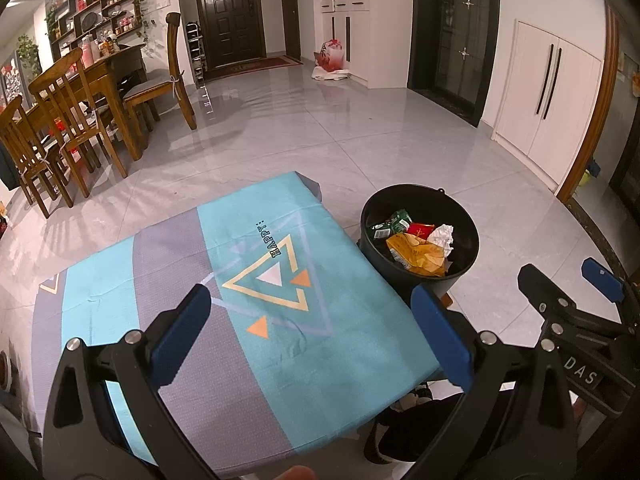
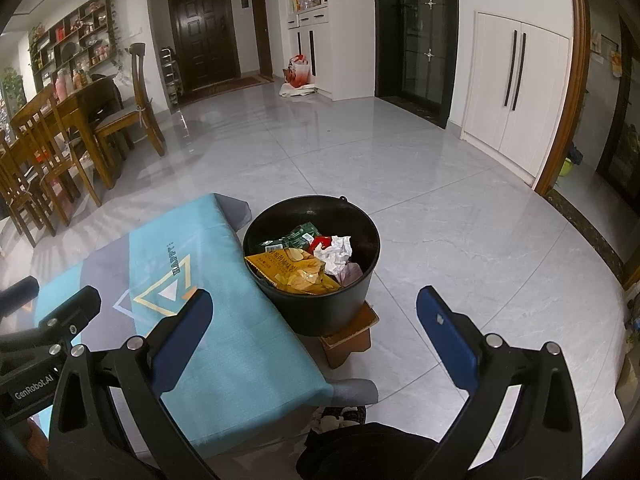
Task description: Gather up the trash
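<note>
Both tongs spread, empty: left tongs [image 1: 312, 334] over desk [image 1: 168, 264], right tongs [image 2: 316, 334] near its right edge. Trash (chip bag [image 2: 298, 272], crumpled tissue [image 2: 336, 254], green wrapper [image 2: 294, 236]) in black bucket [image 2: 316, 308], raised on stool [image 2: 352, 338] beside the desk for easy dropping.

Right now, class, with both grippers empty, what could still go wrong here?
1. The bucket stands on a small box narrower than its base; a nudge might tip it.
2. The yellow bag leans over the rim and could slide out.
</note>
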`<state>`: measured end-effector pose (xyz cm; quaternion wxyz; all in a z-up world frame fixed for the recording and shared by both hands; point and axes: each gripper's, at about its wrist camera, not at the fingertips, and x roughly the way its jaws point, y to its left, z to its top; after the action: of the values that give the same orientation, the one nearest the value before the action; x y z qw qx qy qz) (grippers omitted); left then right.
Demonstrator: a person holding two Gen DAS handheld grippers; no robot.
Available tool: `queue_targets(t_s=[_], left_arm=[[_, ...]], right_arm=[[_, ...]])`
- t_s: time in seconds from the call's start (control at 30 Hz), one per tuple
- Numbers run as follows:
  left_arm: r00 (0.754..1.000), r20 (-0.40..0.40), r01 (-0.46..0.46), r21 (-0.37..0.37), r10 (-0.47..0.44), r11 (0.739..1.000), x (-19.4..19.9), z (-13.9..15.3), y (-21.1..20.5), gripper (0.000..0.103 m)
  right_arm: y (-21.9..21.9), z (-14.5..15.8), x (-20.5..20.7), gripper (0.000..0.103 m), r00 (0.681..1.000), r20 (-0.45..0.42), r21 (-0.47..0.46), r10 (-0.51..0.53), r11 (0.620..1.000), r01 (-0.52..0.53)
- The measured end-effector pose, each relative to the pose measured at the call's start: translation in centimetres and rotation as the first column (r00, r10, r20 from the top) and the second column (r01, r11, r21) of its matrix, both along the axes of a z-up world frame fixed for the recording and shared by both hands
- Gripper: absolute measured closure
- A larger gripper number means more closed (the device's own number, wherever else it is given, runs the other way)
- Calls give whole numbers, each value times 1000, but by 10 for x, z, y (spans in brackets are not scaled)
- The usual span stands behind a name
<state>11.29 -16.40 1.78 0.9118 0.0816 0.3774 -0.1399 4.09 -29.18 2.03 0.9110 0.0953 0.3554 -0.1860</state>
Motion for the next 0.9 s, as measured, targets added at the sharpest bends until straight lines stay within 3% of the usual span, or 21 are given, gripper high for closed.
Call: queue_targets(t_s=[0.9], left_arm=[[1000, 0, 7, 2, -7, 1000, -3, -1, 0, 3]], right_arm=[[1, 0, -1, 3, 1000, -2, 0, -2, 1000, 2]])
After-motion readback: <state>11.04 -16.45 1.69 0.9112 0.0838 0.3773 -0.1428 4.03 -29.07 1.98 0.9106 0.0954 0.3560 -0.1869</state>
